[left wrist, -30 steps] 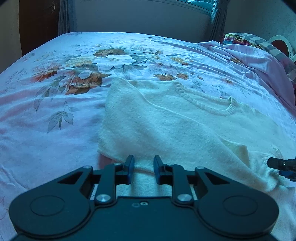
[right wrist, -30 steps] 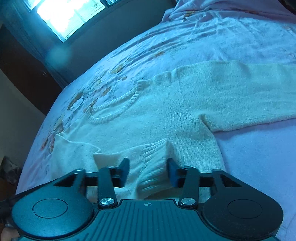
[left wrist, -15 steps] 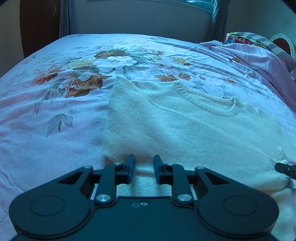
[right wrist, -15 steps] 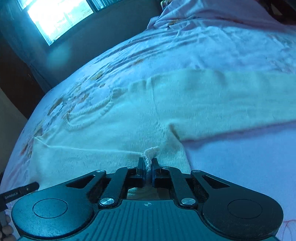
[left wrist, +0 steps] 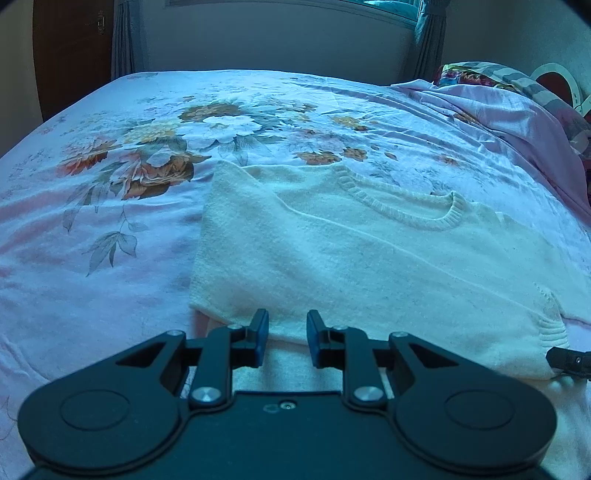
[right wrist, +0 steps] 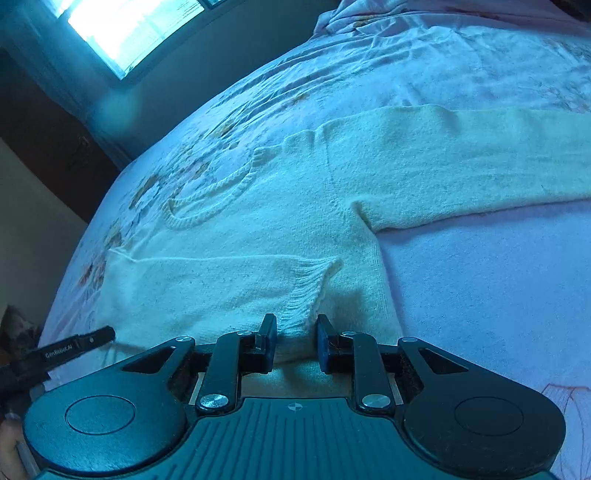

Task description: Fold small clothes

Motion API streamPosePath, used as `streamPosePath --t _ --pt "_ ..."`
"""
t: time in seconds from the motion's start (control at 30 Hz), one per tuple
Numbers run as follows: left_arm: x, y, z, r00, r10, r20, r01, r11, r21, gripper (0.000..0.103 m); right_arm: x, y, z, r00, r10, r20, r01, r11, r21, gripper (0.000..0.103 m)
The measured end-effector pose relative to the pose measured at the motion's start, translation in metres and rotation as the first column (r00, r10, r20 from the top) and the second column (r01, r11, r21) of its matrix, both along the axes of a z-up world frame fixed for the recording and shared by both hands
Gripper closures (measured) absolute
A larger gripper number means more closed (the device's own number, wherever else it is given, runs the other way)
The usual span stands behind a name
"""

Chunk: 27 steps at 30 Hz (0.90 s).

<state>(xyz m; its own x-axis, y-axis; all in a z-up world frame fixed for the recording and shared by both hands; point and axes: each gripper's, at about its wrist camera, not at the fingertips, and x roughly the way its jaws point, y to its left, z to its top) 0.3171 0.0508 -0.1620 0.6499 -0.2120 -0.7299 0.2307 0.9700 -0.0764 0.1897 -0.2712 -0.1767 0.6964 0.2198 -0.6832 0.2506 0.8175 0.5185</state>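
Sweater (left wrist: 369, 266) lies mid-frame on the floral bed (left wrist: 110, 206); left gripper (left wrist: 284, 334) fingers spread; right gripper (right wrist: 295, 338) fingers, just opening, straddle the cuff (right wrist: 306, 291) unpinched.

Dim bluish daylight from a glaring window (right wrist: 125, 33), sharp centre, edges fisheye-bent

A home bedroom is shown; a bed (left wrist: 110, 229) with flowered sheet, curtains (left wrist: 125, 37) and a window (right wrist: 125, 29) are seen.

Cream knit sweater (left wrist: 369, 266) on pale pink floral bedsheet (left wrist: 110, 206); black claw, blue pads (left wrist: 263, 332).
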Motion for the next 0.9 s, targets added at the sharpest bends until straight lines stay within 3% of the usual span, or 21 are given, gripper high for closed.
streamPosePath --t 0.1,0.2,0.27,0.37,0.4,0.43,0.47,0.5,0.53,0.6,0.67,0.83,0.9 --pt "0.001 -0.004 -0.001 1.0 0.012 -0.011 -0.012 1.0 0.004 0.083 0.002 0.001 0.012 0.999 -0.017 0.045 0.018 0.999 -0.036 0.09" --pt "0.002 -0.008 -0.004 0.999 0.019 -0.028 -0.018 1.0 0.017 0.083 -0.003 -0.001 0.025 0.993 -0.077 0.089 0.093 0.979 -0.179 0.094" --pt "0.002 -0.01 -0.005 0.999 0.019 -0.028 -0.018 0.999 0.033 0.083 0.003 -0.007 0.01 0.998 -0.062 -0.012 0.059 0.986 -0.157 0.094" --pt "0.002 -0.01 -0.005 0.999 0.031 -0.033 -0.03 0.999 0.028 0.081 -0.01 -0.008 0.01 0.996 -0.088 0.025 0.091 0.984 -0.151 0.091" --pt "0.002 -0.01 -0.005 0.999 0.032 -0.034 -0.031 0.999 0.028 0.081 -0.014 -0.007 0.014 0.994 -0.097 0.045 0.103 0.983 -0.153 0.086" --pt "0.003 -0.01 -0.006 0.999 0.032 -0.035 -0.031 0.999 0.029 0.081 -0.016 -0.005 0.017 0.994 -0.093 0.059 0.101 0.984 -0.15 0.062" --pt "0.003 -0.01 -0.005 0.999 0.033 -0.035 -0.032 0.999 0.027 0.081 -0.017 -0.003 0.018 0.994 -0.085 0.062 0.093 0.986 -0.141 0.028" --pt "0.003 -0.01 -0.005 0.999 0.035 -0.037 -0.034 0.999 0.025 0.081 -0.017 -0.001 0.018 0.995 -0.079 0.063 0.086 0.987 -0.133 0.02" --pt "0.003 -0.01 -0.006 0.999 0.035 -0.038 -0.034 0.999 0.024 0.081 -0.017 0.003 0.018 0.996 -0.058 0.069 0.066 0.989 -0.129 0.02" --pt "0.003 -0.01 -0.006 0.999 0.033 -0.036 -0.032 0.999 0.026 0.081 -0.013 0.011 0.016 0.998 -0.026 0.054 0.034 0.987 -0.157 0.027" --pt "0.003 -0.01 -0.005 0.999 0.035 -0.037 -0.034 0.999 0.025 0.081 -0.008 0.017 0.013 0.999 -0.005 0.038 0.012 0.985 -0.17 0.066" --pt "0.004 -0.01 -0.006 0.999 0.034 -0.037 -0.033 0.999 0.025 0.081 -0.001 0.022 0.007 1.0 0.018 0.022 -0.014 0.987 -0.16 0.068" --pt "0.004 -0.01 -0.006 0.999 0.034 -0.037 -0.033 0.999 0.025 0.081 -0.001 0.025 0.009 0.999 0.034 0.033 -0.028 0.985 -0.172 0.087"
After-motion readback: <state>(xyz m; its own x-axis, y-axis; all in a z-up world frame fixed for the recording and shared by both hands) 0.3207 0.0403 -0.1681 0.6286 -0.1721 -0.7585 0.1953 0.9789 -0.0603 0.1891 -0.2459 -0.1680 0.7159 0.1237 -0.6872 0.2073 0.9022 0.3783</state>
